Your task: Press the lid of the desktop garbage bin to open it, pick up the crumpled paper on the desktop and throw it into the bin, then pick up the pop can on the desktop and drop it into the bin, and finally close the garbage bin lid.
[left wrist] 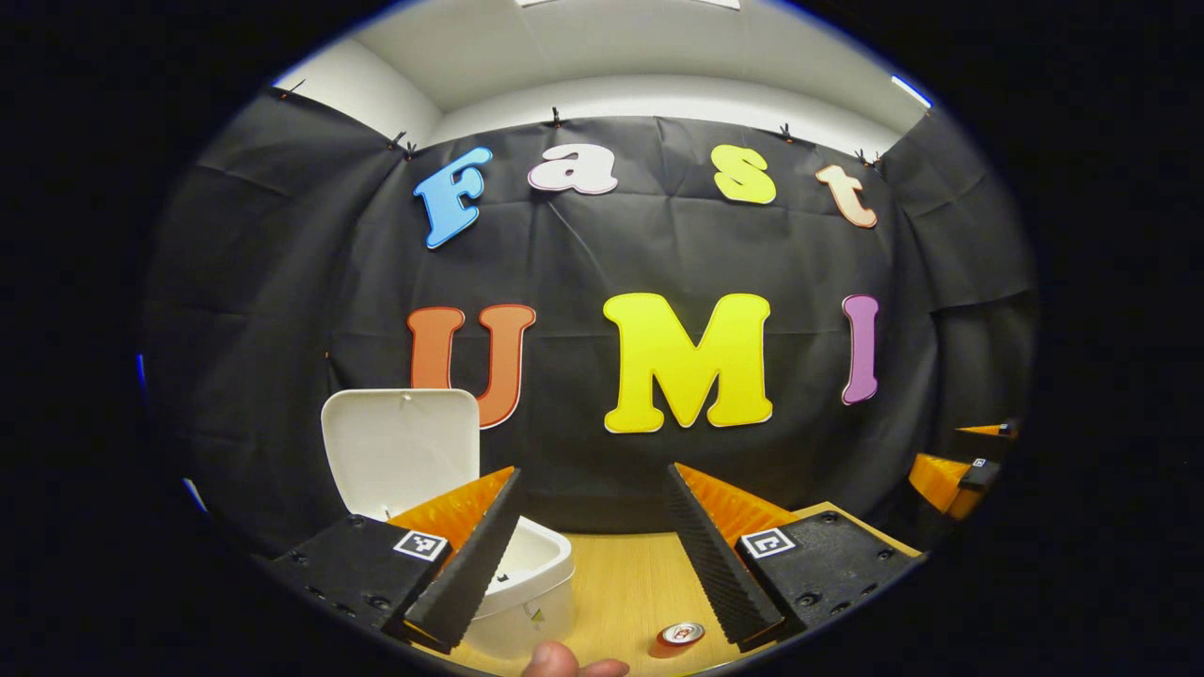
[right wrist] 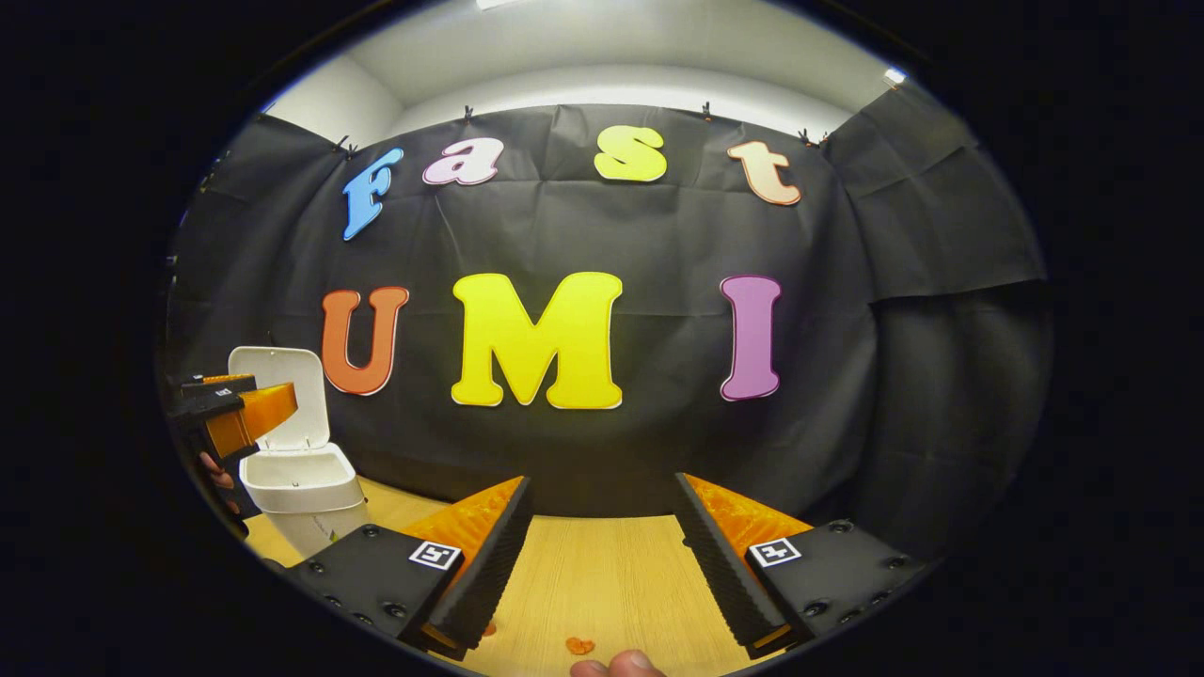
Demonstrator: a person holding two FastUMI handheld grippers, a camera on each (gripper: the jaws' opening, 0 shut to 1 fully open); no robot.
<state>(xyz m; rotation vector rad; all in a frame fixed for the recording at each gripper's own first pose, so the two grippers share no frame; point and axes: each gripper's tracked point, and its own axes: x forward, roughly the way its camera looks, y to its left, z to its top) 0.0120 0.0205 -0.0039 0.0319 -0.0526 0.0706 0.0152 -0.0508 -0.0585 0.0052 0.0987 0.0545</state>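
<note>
While the bin (left wrist: pixel 513 574) lid (left wrist: pixel 400 451) stands raised, both claws gape empty.

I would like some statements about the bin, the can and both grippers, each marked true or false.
1. The bin has its lid raised. True.
2. The can lies inside the bin. False: it rests on the table, outside the bin.
3. The left gripper has open jaws that hold nothing. True.
4. The right gripper is shut on the can. False: its jaws are open and empty.
5. In the right gripper view, the bin stands to the right. False: it stands at the left, beside the left gripper.
</note>
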